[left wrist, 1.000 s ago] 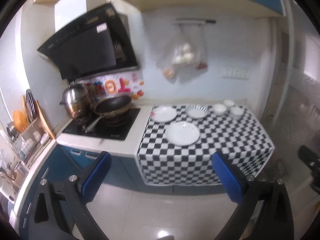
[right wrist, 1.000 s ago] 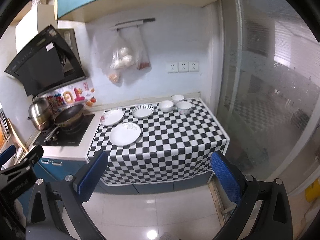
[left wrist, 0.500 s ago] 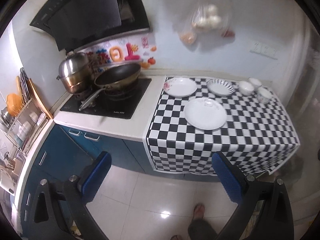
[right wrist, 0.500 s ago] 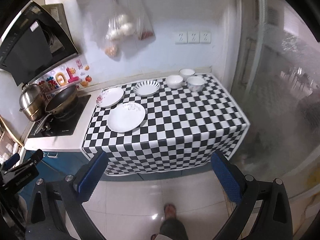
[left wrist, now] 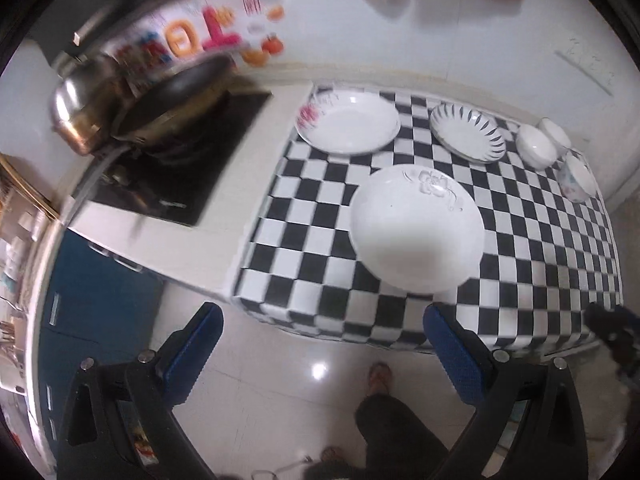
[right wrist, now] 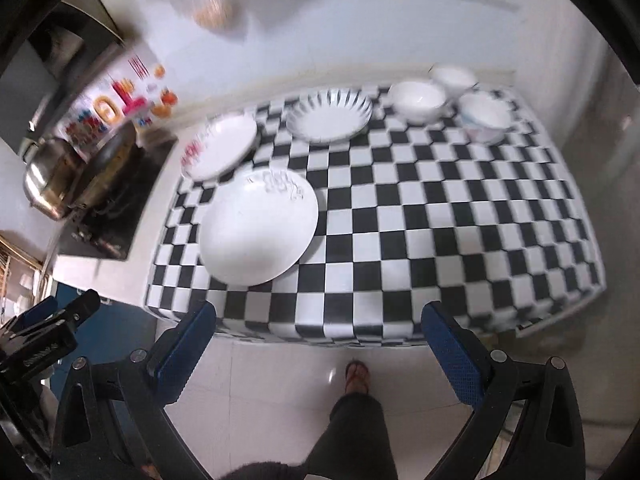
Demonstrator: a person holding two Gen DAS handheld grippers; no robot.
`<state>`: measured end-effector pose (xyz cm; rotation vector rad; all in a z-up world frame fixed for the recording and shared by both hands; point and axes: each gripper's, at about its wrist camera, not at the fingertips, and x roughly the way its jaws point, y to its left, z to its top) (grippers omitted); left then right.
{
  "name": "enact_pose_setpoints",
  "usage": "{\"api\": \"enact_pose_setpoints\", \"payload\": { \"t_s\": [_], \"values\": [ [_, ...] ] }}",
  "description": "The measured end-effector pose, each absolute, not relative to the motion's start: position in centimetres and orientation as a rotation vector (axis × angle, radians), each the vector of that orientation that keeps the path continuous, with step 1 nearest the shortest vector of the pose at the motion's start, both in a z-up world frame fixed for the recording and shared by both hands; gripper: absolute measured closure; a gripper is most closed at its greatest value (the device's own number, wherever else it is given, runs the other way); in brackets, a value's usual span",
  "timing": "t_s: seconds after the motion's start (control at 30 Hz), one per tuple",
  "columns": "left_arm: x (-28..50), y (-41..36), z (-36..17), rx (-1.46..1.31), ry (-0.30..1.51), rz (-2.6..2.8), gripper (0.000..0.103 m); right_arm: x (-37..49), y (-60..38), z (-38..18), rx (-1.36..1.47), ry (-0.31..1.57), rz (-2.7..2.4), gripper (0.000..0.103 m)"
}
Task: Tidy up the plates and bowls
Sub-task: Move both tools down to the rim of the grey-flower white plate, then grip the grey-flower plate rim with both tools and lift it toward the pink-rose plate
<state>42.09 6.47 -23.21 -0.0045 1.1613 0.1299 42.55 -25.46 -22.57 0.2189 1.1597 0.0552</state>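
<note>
On the black-and-white checkered cloth [left wrist: 304, 216] lie a large white plate [left wrist: 416, 228], a plate with a pink flower [left wrist: 348, 122], a plate with dark petal strokes [left wrist: 467, 133] and three white bowls [left wrist: 536, 146] at the back right. The right wrist view shows the same large plate [right wrist: 260, 226], flower plate [right wrist: 220, 146], petal plate [right wrist: 328, 120] and bowls [right wrist: 416, 100]. My left gripper [left wrist: 324, 340] is open and empty, above the floor before the counter edge. My right gripper [right wrist: 318, 336] is open and empty too.
A hob with a black pan [left wrist: 176, 96] and a steel pot [left wrist: 78, 114] stands left of the cloth. Blue cabinets [left wrist: 92, 292] lie below. The person's leg and sandalled foot [right wrist: 356, 376] are on the tiled floor. The left gripper's body [right wrist: 36, 340] shows at the right view's left edge.
Both grippers have moved closer to the counter and tilted down, so the plates and bowls look larger. Both stay open and empty.
</note>
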Motion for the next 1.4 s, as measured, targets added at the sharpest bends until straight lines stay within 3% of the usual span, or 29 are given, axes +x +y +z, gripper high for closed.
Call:
{"api": "enact_pose_setpoints", "payload": {
  "t_s": [0.33,0.5,0.67,0.8,0.87,1.0,1.03,1.4],
  "values": [
    [52.4,6.9,-30.9,-0.066,1.338,0.138,0.0,56.8,-25.3,-34.2,0.231,1.412,0.132,0.0],
    [56.9,7.8,-34.9,-0.081,1.421,0.099,0.014,61.0,-24.2,-38.7,0.261,1.508,0.142,0.002],
    [60.0,7.9,-38.8,-0.081,1.526,0.014,0.046,63.8,-23.2,-42.3,0.305,1.597,0.129,0.009],
    [61.0,7.5,-40.6,-0.069,1.565,-0.073,0.052,64.3,-22.2,-43.9,0.346,1.655,0.146,0.022],
    [61.1,7.3,-40.9,-0.068,1.566,-0.107,0.058,64.5,-21.7,-43.9,0.33,1.655,0.143,0.033],
    [61.0,6.6,-40.6,-0.057,1.553,-0.171,0.066,64.9,-20.6,-43.9,0.323,1.666,0.162,0.069],
    [61.0,6.7,-40.5,-0.061,1.556,-0.17,0.066,64.9,-20.5,-43.9,0.303,1.677,0.144,0.072],
    [60.5,1.5,-38.8,-0.034,1.555,-0.155,0.066,63.5,-23.0,-42.8,0.255,1.678,0.15,0.075]
  ]
}}
